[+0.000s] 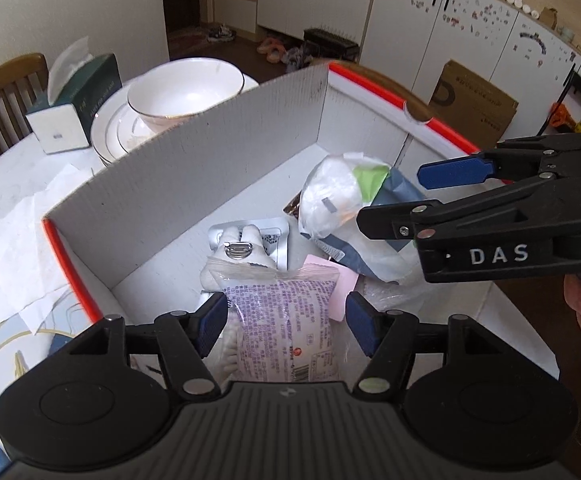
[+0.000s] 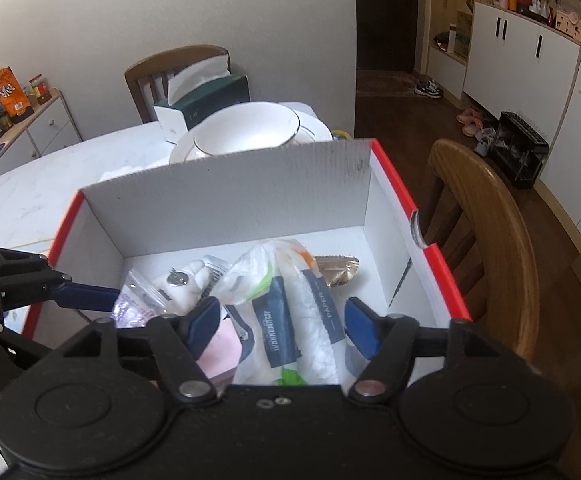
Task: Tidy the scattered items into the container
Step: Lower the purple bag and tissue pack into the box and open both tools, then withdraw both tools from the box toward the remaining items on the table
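The white cardboard box (image 1: 194,168) with red edges fills the middle of both views, and its near wall is hidden behind the gripper bodies. In the left wrist view the left gripper (image 1: 286,326) is seen at the lower centre with its blue pads apart; the purple-printed packet (image 1: 286,320) lies between them on the box floor, and no pad is seen pressing on it. Its lower end is cut off by the gripper body. Above it a white soft item with a metal ring (image 1: 239,249) is partly covered by the packet. In the right wrist view the right gripper (image 2: 280,326) is held open over the tissue pack (image 2: 290,320), whose lower part is hidden. A foil pouch (image 2: 336,270) is only partly seen behind it. A bowl (image 2: 246,130) is half hidden beyond the far wall.
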The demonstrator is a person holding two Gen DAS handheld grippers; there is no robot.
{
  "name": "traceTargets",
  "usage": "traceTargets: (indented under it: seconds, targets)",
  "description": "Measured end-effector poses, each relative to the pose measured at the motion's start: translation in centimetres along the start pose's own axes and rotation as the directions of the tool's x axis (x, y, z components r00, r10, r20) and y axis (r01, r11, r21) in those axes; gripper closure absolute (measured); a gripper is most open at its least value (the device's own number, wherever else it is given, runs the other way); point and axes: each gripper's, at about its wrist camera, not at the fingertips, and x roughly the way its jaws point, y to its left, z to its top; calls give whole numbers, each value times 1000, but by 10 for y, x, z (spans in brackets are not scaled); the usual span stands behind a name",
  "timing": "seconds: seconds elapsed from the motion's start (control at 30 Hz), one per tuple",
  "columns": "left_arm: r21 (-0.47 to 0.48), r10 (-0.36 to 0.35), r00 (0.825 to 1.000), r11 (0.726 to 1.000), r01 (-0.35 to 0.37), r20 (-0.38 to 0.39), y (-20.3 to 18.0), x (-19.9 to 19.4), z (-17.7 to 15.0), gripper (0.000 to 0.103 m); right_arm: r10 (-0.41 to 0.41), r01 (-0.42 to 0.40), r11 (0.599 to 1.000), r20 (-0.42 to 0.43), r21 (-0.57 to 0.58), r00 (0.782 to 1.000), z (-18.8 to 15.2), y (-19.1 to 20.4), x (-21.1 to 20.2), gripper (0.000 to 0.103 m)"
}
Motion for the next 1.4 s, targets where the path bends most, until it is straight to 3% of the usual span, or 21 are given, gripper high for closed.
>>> traceTargets:
  seconds: [0.43,0.53,0.87,1.03,1.13,1.4]
  targets:
    - [-32,-15,995,999,19,102,2,-42,-13,34,8,-8,1000,54,-7,999,2,7,-31,26]
    - [-33,-21,993,999,25,118,4,-50,-19,33,4,-4,1000,67,-7,998,0,13,-36,20]
    - [-62,-36,985,997,47,169,19,-76,-43,20,-6,8,1000,95,-20,995,-8,43,-51,12]
    - [-75,-37,979,996,53,202,33,-92,-57,15,-3,5,1000,100,-21,995,-12,64,-54,11]
    - [-81,-30,974,995,49,224,45,-103,-69,2,-3,5,1000,105,-25,994,-13,79,-56,10]
    - [-138,28,969,990,6,244,93,-135,-105,1,12,-7,999,118,-40,993,-16,128,-57,10]
